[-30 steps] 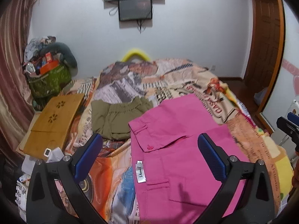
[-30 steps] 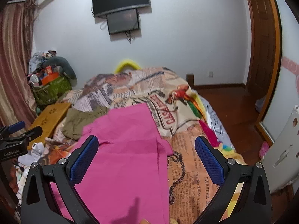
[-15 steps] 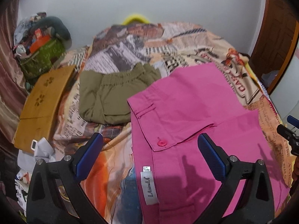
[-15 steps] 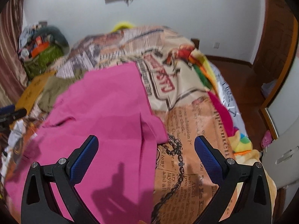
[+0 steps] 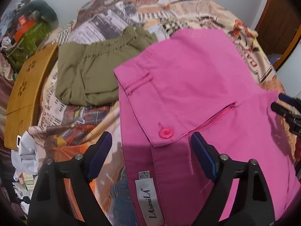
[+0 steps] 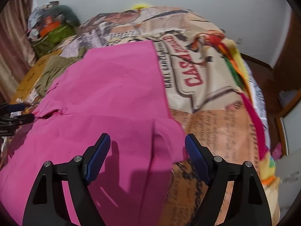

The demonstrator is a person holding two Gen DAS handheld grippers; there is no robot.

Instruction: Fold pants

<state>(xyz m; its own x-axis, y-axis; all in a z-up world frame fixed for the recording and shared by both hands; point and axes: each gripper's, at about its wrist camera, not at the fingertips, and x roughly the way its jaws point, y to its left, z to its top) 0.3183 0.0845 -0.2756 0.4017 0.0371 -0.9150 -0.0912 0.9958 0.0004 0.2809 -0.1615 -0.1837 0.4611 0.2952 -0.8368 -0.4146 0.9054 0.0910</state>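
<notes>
Pants (image 5: 188, 79), one pink pair, lie spread flat on the bed (image 5: 169, 5), on a printed cover (image 6: 207, 75) of newspaper and poster patterns. In the left wrist view the waistband faces the camera: one pink button (image 5: 166, 133) sits on the flap, one white label (image 5: 148, 197) shows inside the waistband, and the fly gapes a little to the right of the button. In the right wrist view the pink cloth (image 6: 112, 94) runs from the near edge towards the far end of the bed, with its right edge and a small fold close in front of the fingers.

Two grippers are in play. The left gripper (image 5: 150, 154) points down at the waistband, its jaws closing but with a wide gap between the blue pads; the waistband edge lies below that gap, and the pads do not press on it. The right gripper (image 6: 147, 151) points down at the right edge of the pants, jaws likewise closing and wide apart, cloth beneath them, nothing pinched.

One olive garment (image 5: 90, 75) lies crumpled just left of the pants, touching their far corner. One wooden board (image 5: 24, 94) rests at the bed's left side, and one green bag (image 5: 28, 41) stuffed with things stands beyond it.
</notes>
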